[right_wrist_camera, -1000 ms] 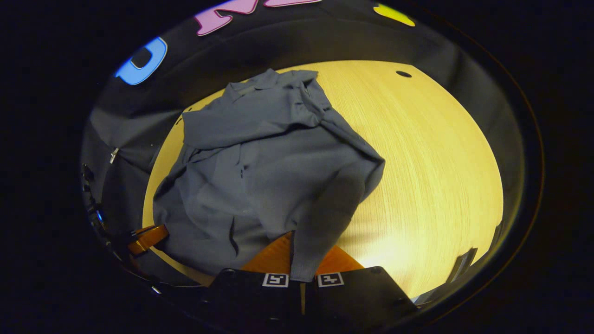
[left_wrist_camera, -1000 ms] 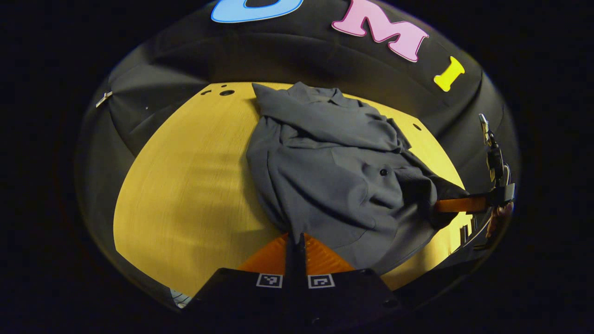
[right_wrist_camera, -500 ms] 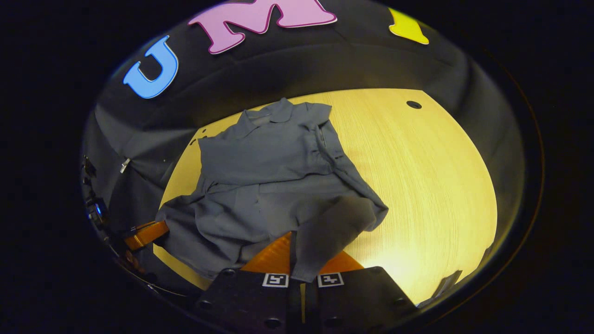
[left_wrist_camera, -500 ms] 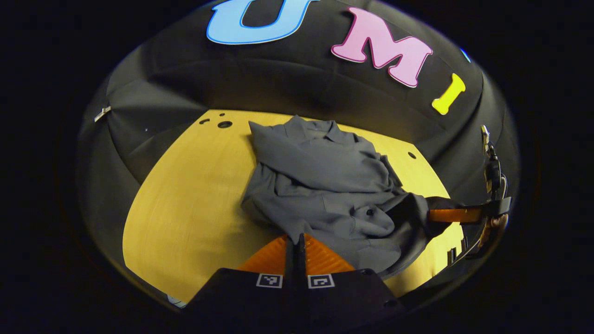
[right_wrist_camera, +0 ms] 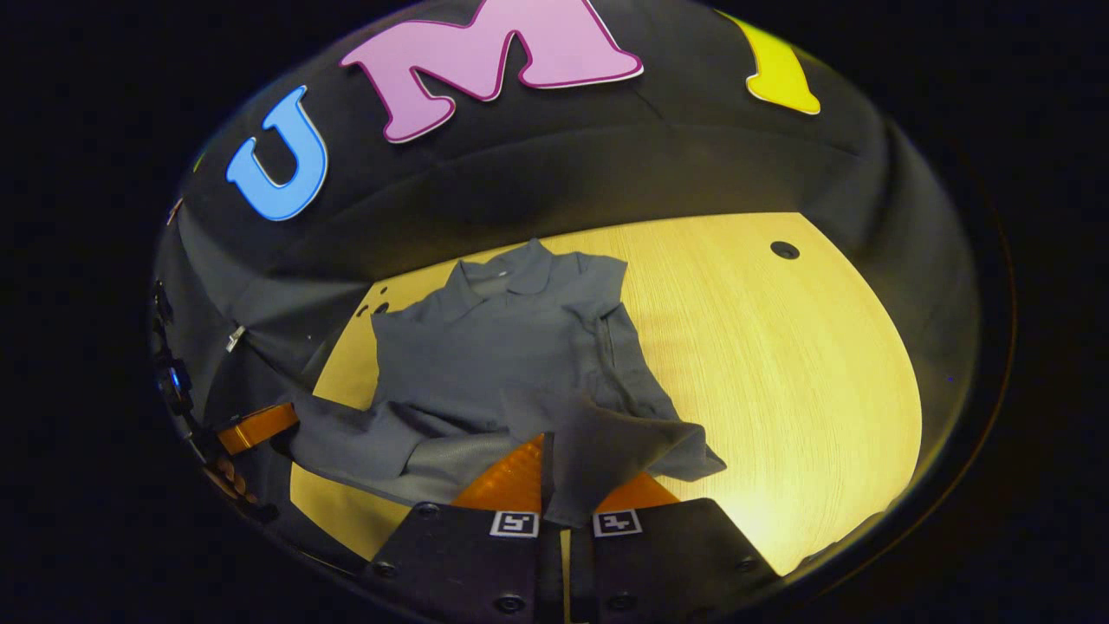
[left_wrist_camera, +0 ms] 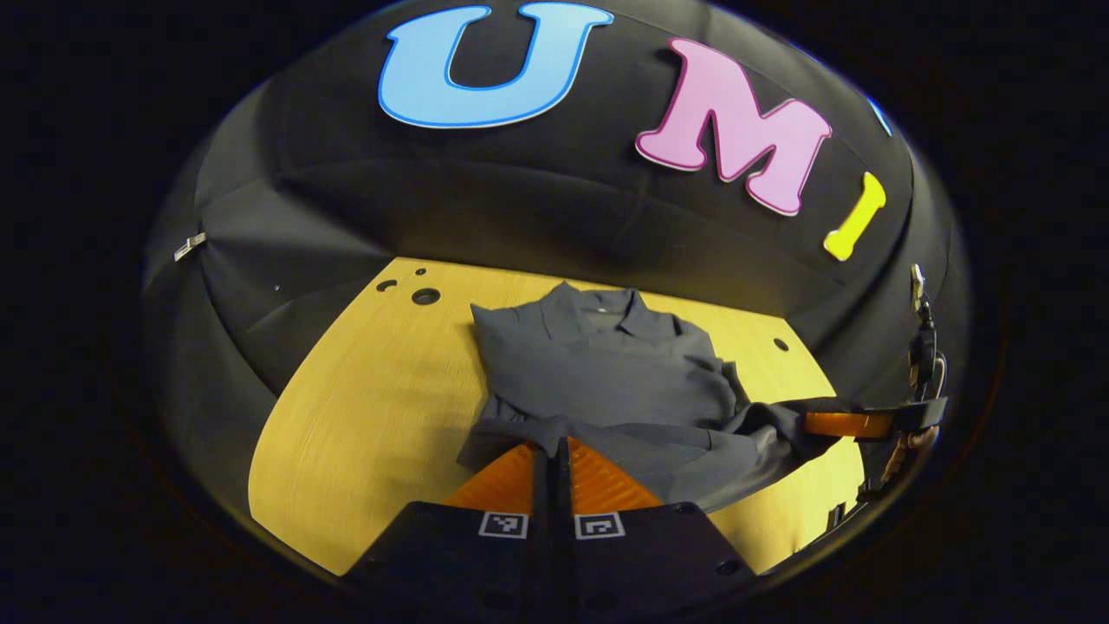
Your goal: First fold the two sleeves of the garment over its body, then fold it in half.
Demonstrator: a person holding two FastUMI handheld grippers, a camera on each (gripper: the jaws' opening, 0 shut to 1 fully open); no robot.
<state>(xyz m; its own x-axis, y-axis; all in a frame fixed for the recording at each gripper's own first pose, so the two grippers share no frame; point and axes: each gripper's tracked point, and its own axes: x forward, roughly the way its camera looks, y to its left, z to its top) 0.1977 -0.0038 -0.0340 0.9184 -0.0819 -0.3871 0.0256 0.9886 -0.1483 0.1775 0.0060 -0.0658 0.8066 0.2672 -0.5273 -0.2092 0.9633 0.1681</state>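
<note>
My left gripper (left_wrist_camera: pixel 553 446) has its two fingers pressed together on the near hem of the grey shirt (left_wrist_camera: pixel 606 381), pinching the cloth at the hem's left corner. My right gripper (right_wrist_camera: pixel 548 451) is likewise clamped on the same hem at its right corner, with a flap of the fabric draped over and between its fingers. In the left gripper view, my right gripper (left_wrist_camera: pixel 836 424) appears farther off at the right, gripping the hem's far corner, with part of my hand (left_wrist_camera: pixel 901 446) behind it; in the right gripper view, my left gripper (right_wrist_camera: pixel 257 427) appears at the lower left, also on the cloth. The shirt lies on the yellow wooden table (left_wrist_camera: pixel 346 433), collar toward the booth's black wall, its upper body flat and both sleeves lying across the chest. The near hem is raised off the table between my two grippers. Small round holes (left_wrist_camera: pixel 424 296) mark the tabletop near the back edge.
</note>
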